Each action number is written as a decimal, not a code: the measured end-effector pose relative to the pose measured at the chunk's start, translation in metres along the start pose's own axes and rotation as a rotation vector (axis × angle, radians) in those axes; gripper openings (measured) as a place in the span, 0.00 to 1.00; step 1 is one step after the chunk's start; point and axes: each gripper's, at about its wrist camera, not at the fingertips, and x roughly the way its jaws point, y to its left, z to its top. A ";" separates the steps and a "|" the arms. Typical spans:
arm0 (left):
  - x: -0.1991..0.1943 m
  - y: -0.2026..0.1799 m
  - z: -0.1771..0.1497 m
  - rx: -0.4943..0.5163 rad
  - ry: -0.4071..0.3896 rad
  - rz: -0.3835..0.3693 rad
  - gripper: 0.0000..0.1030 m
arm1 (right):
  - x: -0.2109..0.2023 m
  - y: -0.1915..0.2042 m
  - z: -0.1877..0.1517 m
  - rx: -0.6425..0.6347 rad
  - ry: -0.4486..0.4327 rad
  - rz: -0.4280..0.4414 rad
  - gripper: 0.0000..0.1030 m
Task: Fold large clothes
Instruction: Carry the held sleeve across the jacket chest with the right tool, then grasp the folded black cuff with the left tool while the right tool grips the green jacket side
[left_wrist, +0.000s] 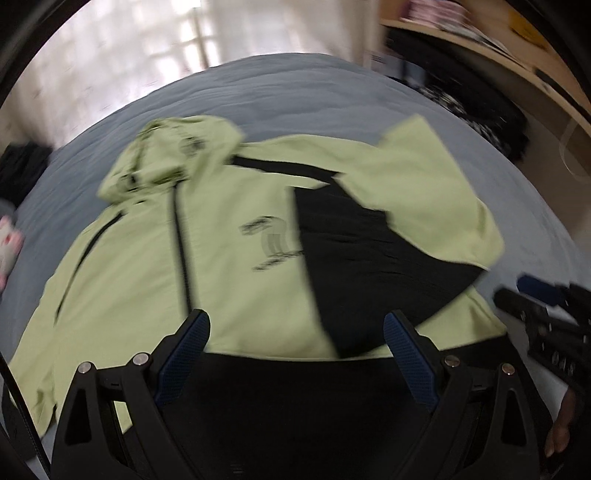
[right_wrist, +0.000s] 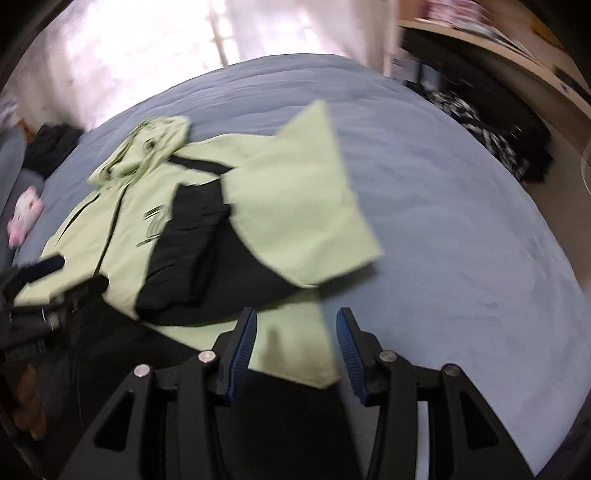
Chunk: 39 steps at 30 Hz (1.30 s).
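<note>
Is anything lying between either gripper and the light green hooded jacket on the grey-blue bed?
Nothing visible. The light green hooded jacket lies directly ahead of the open left gripper, and its near hem corner sits between the fingers of the open right gripper. The grey-blue bed beside it is bare.

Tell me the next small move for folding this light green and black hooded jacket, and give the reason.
Probably lower the right gripper and close its open jaws on the light green and black hooded jacket at its hem corner, which lies loose between them on the grey-blue bedcover; one sleeve is already folded across.
</note>
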 end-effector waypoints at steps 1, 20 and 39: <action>0.002 -0.008 0.001 0.017 0.005 -0.007 0.91 | -0.003 -0.010 -0.001 0.027 -0.001 0.002 0.44; 0.056 -0.042 0.029 0.000 0.164 0.084 0.33 | 0.016 -0.024 -0.011 0.109 -0.012 0.026 0.44; 0.006 0.220 -0.053 -0.655 0.048 -0.146 0.75 | 0.015 0.001 -0.010 0.046 -0.013 0.062 0.44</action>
